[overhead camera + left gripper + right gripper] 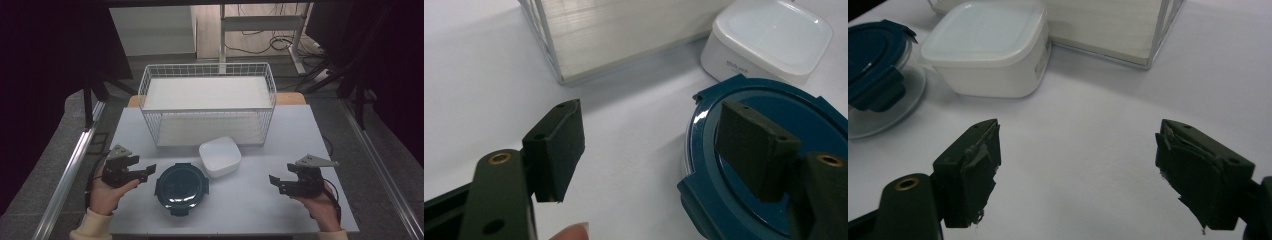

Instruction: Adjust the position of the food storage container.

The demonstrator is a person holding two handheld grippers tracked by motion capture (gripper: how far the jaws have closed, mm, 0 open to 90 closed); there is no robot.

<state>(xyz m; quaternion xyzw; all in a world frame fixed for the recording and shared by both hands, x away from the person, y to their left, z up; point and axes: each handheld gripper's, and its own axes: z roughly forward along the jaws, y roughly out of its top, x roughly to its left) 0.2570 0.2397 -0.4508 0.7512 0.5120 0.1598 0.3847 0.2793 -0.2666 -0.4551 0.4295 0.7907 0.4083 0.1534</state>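
Two hand-held grippers flank two lidded containers on a white table, with nothing gripped yet.

At lower left of the high view, the left gripper [150, 171] sits with its jaws apart and empty, tips just beside the round container with a dark blue lid [180, 188], which lies low and centre-left. In the left gripper view one jaw already overlaps that lid's rim. Just up and right of it stands a white square container [220, 156], near the front of a white wire basket [150, 75] filling the upper middle. At lower right, the right gripper [275, 183] hangs well apart from both containers, jaws wide and empty. This looks like the approach step: next, the left gripper likely needs to straddle the blue-lidded container's rim and close.
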